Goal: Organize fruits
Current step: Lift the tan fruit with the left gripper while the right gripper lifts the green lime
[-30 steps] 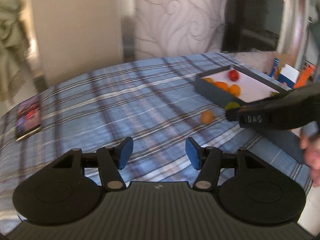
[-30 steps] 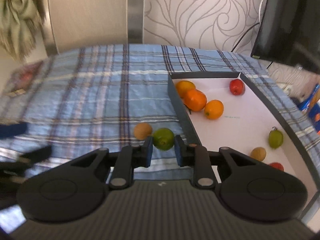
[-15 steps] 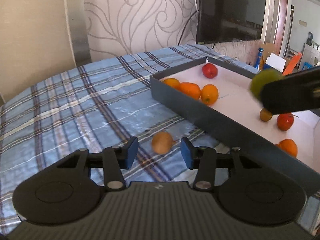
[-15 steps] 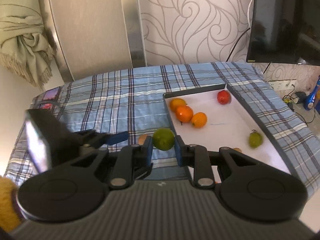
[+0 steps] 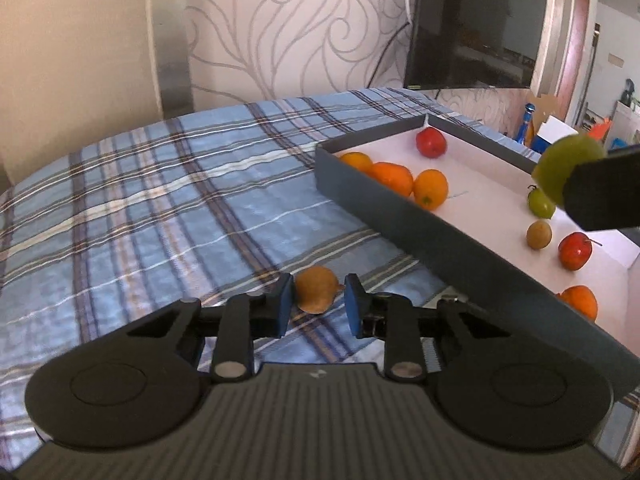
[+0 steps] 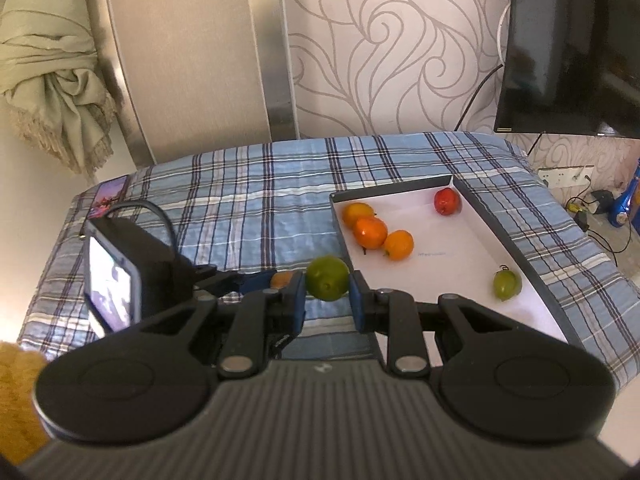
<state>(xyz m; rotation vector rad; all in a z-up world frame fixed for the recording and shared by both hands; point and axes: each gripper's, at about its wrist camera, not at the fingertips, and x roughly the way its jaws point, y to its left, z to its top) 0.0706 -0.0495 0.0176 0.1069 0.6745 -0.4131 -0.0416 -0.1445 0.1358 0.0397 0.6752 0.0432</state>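
Note:
A brown kiwi-like fruit [image 5: 316, 289] lies on the plaid cloth between the blue pads of my left gripper [image 5: 315, 304], whose jaws stand around it with small gaps. My right gripper [image 6: 327, 300] is shut on a green lime [image 6: 327, 283], held in the air above the table near the tray's near left corner; the lime also shows in the left wrist view [image 5: 568, 167]. The grey tray [image 5: 400, 204] with a white floor holds several oranges, red fruits, a green fruit [image 6: 506, 285] and a small brown one [image 5: 539, 234].
The blue plaid cloth [image 5: 160, 200] covers the table. A phone [image 6: 107, 196] lies at its far left corner. A dark TV [image 5: 476, 24] hangs on the wall behind. The left gripper's body and screen [image 6: 120, 276] show in the right wrist view.
My left gripper has moved forward and its pads now flank the brown fruit. My right gripper has lifted the lime higher and carried it over toward the tray.

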